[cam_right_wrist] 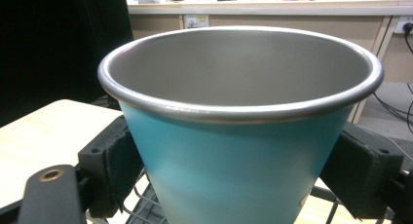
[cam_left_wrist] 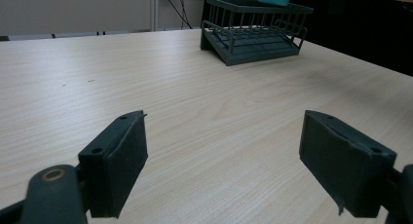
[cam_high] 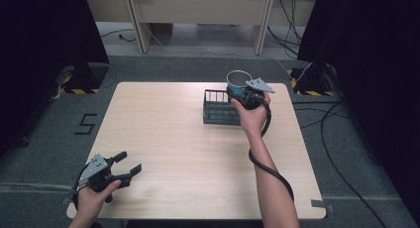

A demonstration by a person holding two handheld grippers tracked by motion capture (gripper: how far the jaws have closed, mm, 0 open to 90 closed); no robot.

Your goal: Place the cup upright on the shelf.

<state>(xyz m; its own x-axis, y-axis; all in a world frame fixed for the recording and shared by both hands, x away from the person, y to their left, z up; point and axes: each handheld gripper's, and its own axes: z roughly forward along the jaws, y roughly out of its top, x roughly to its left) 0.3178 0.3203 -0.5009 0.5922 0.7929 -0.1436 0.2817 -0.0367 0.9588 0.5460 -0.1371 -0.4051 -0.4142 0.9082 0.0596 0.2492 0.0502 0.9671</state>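
Right tool (cam_right_wrist: pixel 234 180) around smooth teal cup (cam_right_wrist: pixel 229 170)

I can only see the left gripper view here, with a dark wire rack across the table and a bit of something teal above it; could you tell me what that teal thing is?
Observer: It is a teal cup with a bare metal inside, upright and empty.
Operator: Thank you. Is it standing in the rack?
Observer: No, the right gripper holds it above the rack, jaws closed on its sides.
Operator: And where is my left gripper on the table?
Observer: The left gripper is at the near left corner of the table, jaws open, holding nothing.
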